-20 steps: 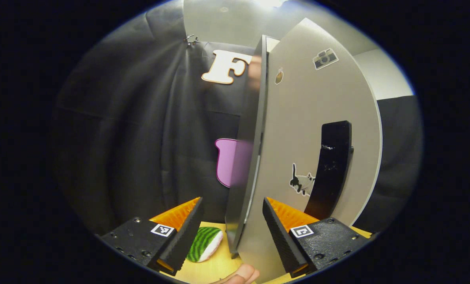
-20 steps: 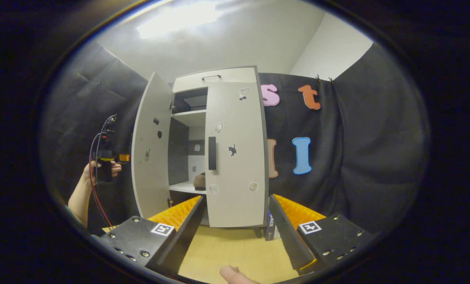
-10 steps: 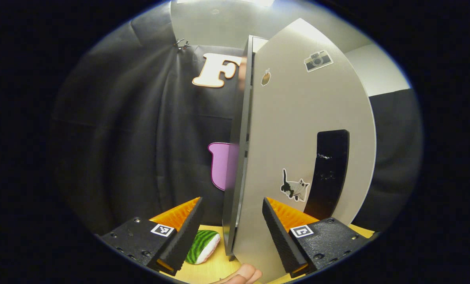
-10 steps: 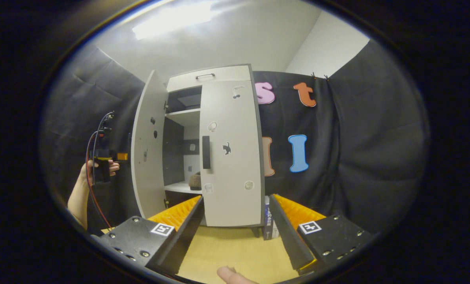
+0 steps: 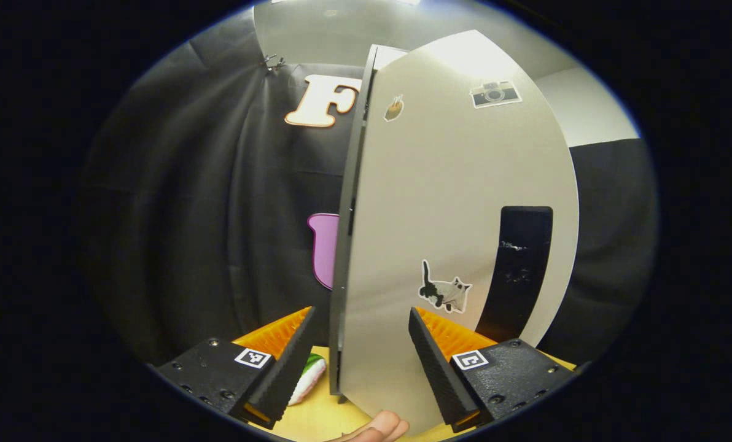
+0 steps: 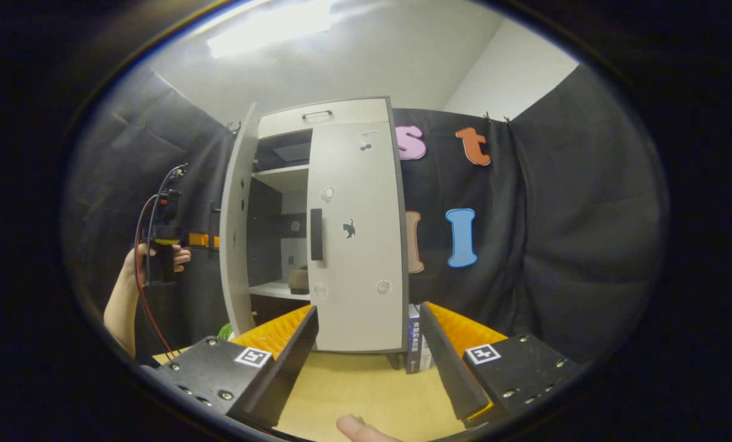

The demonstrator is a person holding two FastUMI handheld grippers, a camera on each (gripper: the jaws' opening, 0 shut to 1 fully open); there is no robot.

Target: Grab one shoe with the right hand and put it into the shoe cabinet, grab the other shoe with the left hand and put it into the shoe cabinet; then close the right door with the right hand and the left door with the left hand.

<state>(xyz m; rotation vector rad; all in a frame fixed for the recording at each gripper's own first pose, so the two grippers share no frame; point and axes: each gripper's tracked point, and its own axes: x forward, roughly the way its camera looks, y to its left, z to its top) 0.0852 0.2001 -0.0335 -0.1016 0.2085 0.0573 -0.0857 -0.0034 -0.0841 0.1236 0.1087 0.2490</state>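
A green striped toy (image 5: pixel 307 377) lies on the wooden worktop (image 6: pixel 366 393). On that worktop, a book (image 6: pixel 414 341) stands upright farther back.

A light wooden bench (image 6: pixel 366 387) carries everything. A pale grey shoe cabinet (image 6: pixel 341 245) stands on it toward the far edge, on short dark feet. Just beside the cabinet's right foot, a small box or book (image 6: pixel 416 341) stands upright on the bench. Near the cabinet's left side, a green-and-white striped soft object (image 5: pixel 307 374) lies on the wood. Inside the cabinet, a brownish shoe (image 6: pixel 298 279) rests on a white shelf (image 6: pixel 274 290).
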